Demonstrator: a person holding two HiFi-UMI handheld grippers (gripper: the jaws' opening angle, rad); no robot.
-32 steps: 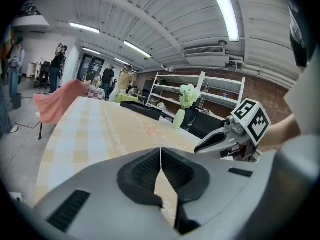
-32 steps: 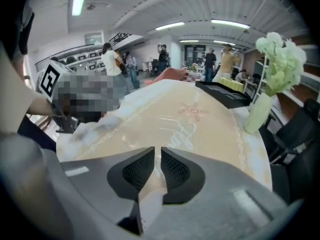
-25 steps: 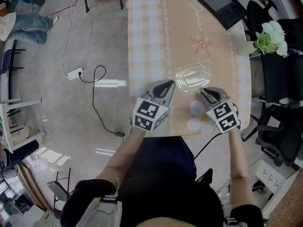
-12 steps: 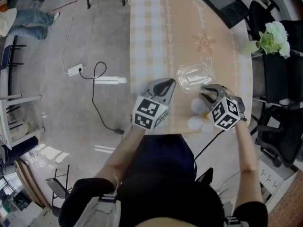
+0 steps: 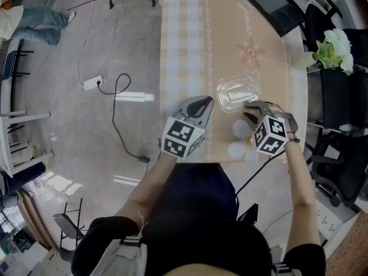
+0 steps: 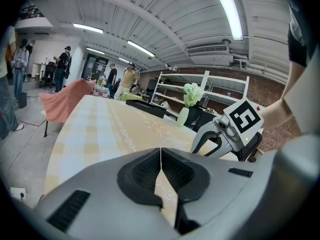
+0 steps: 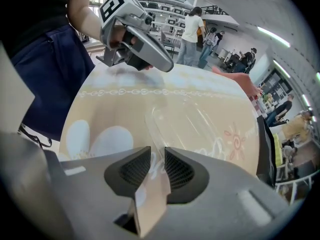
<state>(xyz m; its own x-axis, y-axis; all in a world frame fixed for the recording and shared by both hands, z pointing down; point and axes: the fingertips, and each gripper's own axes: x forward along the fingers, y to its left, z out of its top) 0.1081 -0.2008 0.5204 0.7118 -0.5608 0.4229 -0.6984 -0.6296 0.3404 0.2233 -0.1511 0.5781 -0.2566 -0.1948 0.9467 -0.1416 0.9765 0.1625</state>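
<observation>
A clear plastic container (image 5: 237,91) lies on the beige tablecloth (image 5: 190,50) near the table's front edge. My right gripper (image 5: 247,109) sits at its near corner. In the right gripper view the jaws (image 7: 157,156) stand a narrow gap apart with the container's (image 7: 190,124) rim running into that gap. My left gripper (image 5: 202,101) hovers just left of the container, pointing at it, with its jaws (image 6: 160,156) pressed together on nothing. Each gripper view shows the other gripper: the left one (image 7: 137,39) and the right one (image 6: 197,146).
A pale vase of white-green flowers (image 5: 330,48) stands at the table's right edge, and a black flat device (image 5: 267,4) lies at the far end. Black office chairs (image 5: 339,96) crowd the right side. A power strip with cable (image 5: 92,84) lies on the floor at left. People stand far off.
My right gripper has swung down and leftward onto the container's near corner, and its jaw gap is a little wider than before. The left gripper has barely moved.
</observation>
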